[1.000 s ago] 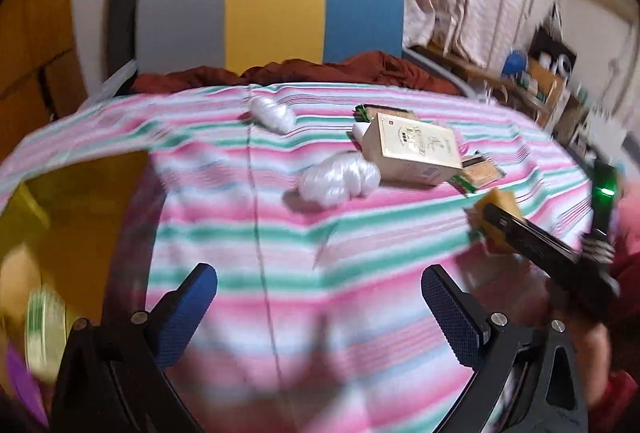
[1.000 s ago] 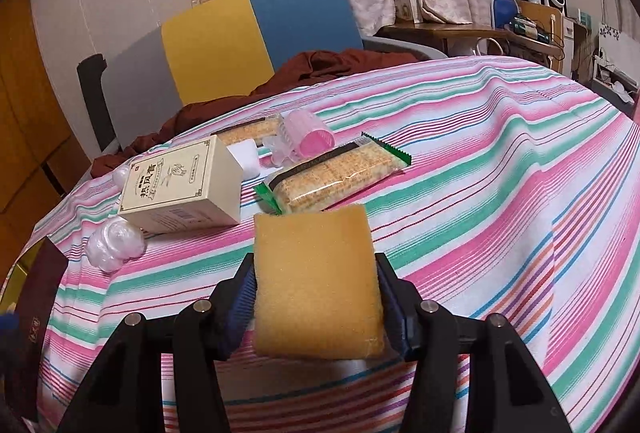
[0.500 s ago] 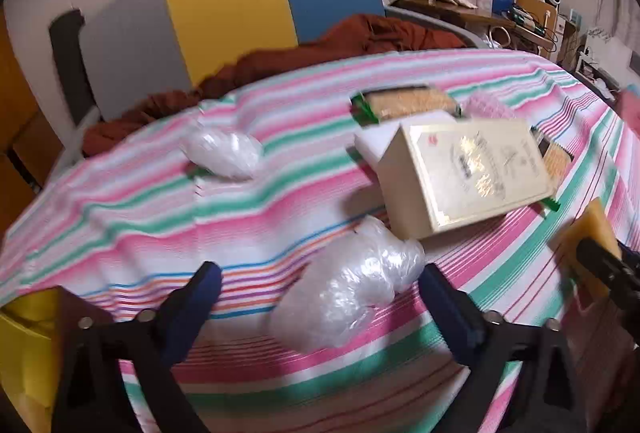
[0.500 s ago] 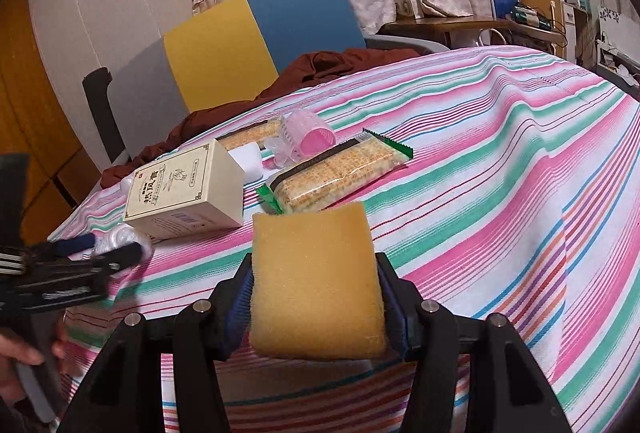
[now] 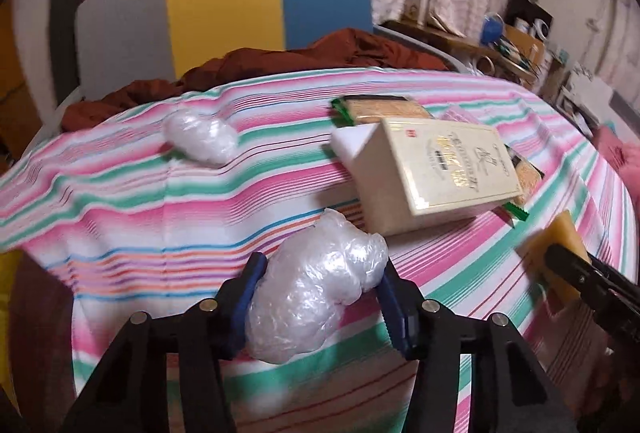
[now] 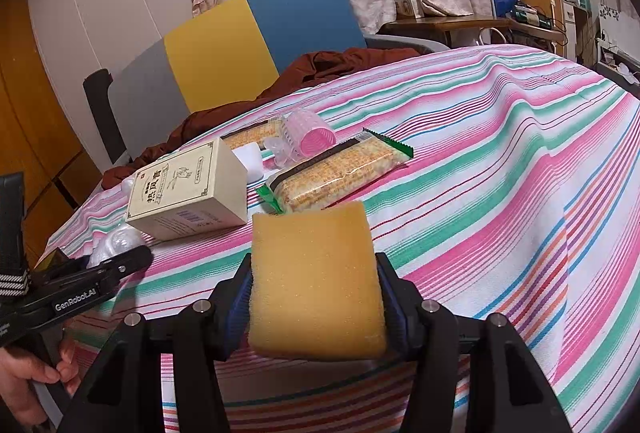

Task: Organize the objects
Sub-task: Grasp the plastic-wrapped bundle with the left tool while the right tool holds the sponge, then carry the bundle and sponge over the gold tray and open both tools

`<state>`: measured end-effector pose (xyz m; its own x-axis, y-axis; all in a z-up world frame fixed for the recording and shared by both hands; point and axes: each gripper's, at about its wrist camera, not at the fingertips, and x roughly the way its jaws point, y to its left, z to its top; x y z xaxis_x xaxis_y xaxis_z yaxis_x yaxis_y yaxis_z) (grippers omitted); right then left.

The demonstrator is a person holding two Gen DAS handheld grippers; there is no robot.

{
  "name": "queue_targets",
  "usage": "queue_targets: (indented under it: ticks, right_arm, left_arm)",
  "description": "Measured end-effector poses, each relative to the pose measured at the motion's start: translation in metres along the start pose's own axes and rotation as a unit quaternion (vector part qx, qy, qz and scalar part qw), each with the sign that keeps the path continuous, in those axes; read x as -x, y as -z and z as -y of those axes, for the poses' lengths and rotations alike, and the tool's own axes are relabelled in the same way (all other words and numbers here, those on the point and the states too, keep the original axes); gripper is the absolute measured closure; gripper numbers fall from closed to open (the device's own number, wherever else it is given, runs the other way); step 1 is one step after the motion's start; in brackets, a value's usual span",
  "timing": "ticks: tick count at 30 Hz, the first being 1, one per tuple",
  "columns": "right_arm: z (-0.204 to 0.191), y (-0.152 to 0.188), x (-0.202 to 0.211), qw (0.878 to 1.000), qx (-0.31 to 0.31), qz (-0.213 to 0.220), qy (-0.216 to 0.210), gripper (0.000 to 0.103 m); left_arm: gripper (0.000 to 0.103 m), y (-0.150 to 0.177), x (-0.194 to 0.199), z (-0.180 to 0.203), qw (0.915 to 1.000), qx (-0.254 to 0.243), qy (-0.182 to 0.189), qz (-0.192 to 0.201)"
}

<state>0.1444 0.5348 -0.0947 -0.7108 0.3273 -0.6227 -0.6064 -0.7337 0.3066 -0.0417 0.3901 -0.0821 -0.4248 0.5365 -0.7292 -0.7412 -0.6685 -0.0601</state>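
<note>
My left gripper (image 5: pixel 320 297) is shut on a crumpled clear plastic wad (image 5: pixel 316 289) on the striped tablecloth (image 5: pixel 132 201). My right gripper (image 6: pixel 314 297) is shut on a yellow sponge (image 6: pixel 316 281) and holds it above the cloth; it also shows in the left wrist view (image 5: pixel 560 245). A cream box (image 6: pixel 188 189) lies to the left of the sponge. A cracker packet (image 6: pixel 336 173), a pink roller (image 6: pixel 308 137) and a white block (image 6: pixel 250 157) lie behind it. A second plastic wad (image 5: pixel 200 137) lies farther back.
A grey, yellow and blue chair back (image 6: pixel 224 49) with a brown cloth (image 6: pixel 320 65) stands behind the table. A second cracker packet (image 5: pixel 380 109) lies behind the box. A cluttered desk (image 6: pixel 480 21) stands at the right. A yellow-brown object (image 5: pixel 8 313) shows at the left edge.
My left gripper moved forward and shut on the near plastic wad. My right gripper with the sponge has hardly moved.
</note>
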Motion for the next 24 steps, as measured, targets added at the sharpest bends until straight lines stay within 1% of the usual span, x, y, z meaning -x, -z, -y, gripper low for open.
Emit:
queue_targets:
  ticks: [4, 12, 17, 20, 22, 24]
  right_arm:
    - [-0.001, 0.000, 0.001, 1.000, 0.002, 0.000, 0.003, 0.046]
    - [-0.004, 0.000, 0.001, 1.000, 0.009, -0.001, 0.012, 0.046]
    - [-0.006, 0.000, 0.001, 1.000, 0.014, 0.000, 0.020, 0.046]
    - [-0.012, 0.002, 0.005, 0.998, 0.027, 0.012, 0.047, 0.047]
    - [-0.016, 0.003, 0.010, 0.998, 0.039, 0.027, 0.049, 0.047]
    - [-0.020, 0.004, 0.014, 0.997, 0.048, 0.037, 0.050, 0.047]
  left_arm:
    - [0.049, 0.010, 0.013, -0.006, 0.9996, 0.022, -0.004, 0.017]
    - [0.049, 0.033, 0.037, 0.001, 0.9989, 0.015, -0.020, 0.040]
    - [0.049, 0.045, 0.047, 0.000, 0.9985, 0.024, -0.027, 0.042]
    - [0.049, 0.056, 0.054, -0.002, 0.9983, 0.034, -0.027, 0.040]
    - [0.049, 0.067, 0.060, -0.005, 0.9979, 0.046, -0.026, 0.038]
    - [0.049, 0.077, 0.069, -0.009, 0.9968, 0.062, -0.020, 0.046]
